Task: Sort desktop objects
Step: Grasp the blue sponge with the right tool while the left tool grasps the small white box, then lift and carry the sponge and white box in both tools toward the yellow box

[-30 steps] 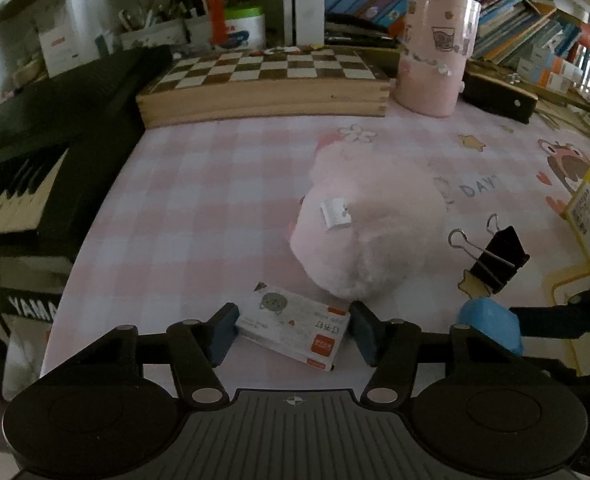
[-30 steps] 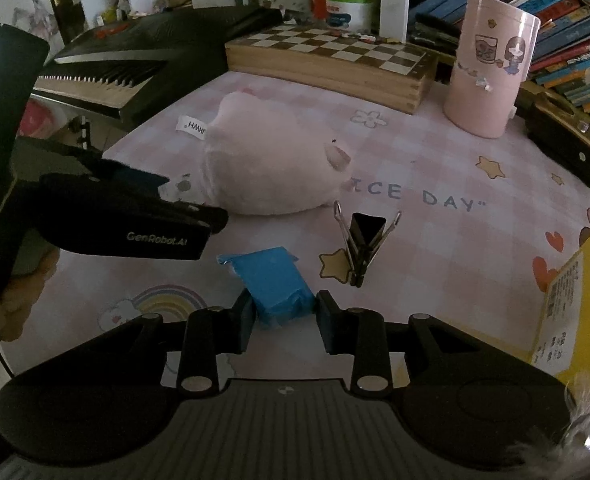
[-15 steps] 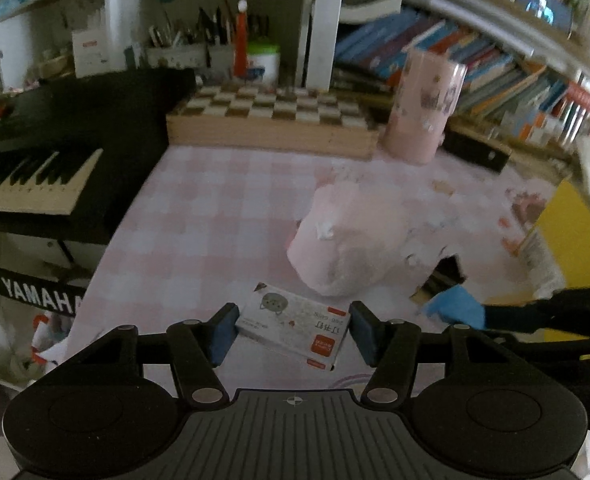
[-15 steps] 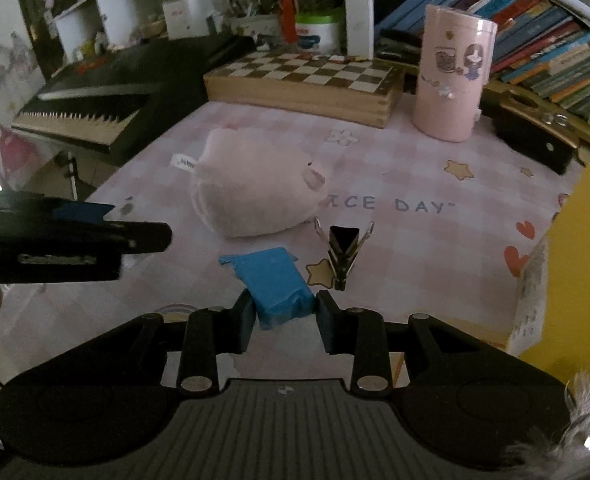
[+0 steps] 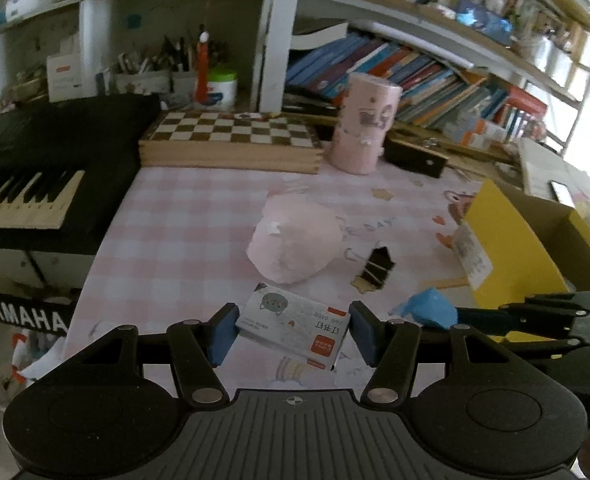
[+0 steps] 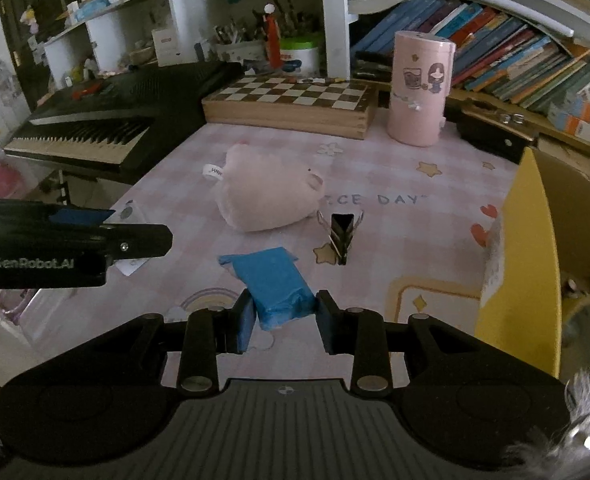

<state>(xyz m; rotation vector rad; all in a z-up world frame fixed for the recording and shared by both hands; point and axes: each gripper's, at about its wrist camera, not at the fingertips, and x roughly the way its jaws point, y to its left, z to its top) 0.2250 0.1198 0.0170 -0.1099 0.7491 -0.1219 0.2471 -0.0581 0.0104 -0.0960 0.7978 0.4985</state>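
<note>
My left gripper (image 5: 293, 330) is shut on a white staple box (image 5: 295, 326) with a cat picture and a red label, held above the pink checked mat. My right gripper (image 6: 283, 318) is shut on a blue packet (image 6: 273, 282), also lifted off the mat; the packet (image 5: 429, 310) shows at the right of the left wrist view. A pink plush toy (image 6: 269, 194) lies mid-mat, and a black binder clip (image 6: 341, 234) stands just right of it. The left gripper's arm crosses the left edge of the right wrist view.
An open yellow cardboard box (image 6: 529, 264) stands at the right. At the back are a wooden chessboard (image 6: 291, 102), a pink cylinder (image 6: 419, 92) and a black case (image 5: 415, 158). A black keyboard (image 6: 107, 124) lies to the left, with bookshelves behind.
Both grippers have risen and drawn back with their loads, so the mat, plush and clip look smaller and farther. The yellow box has come into fuller view.
</note>
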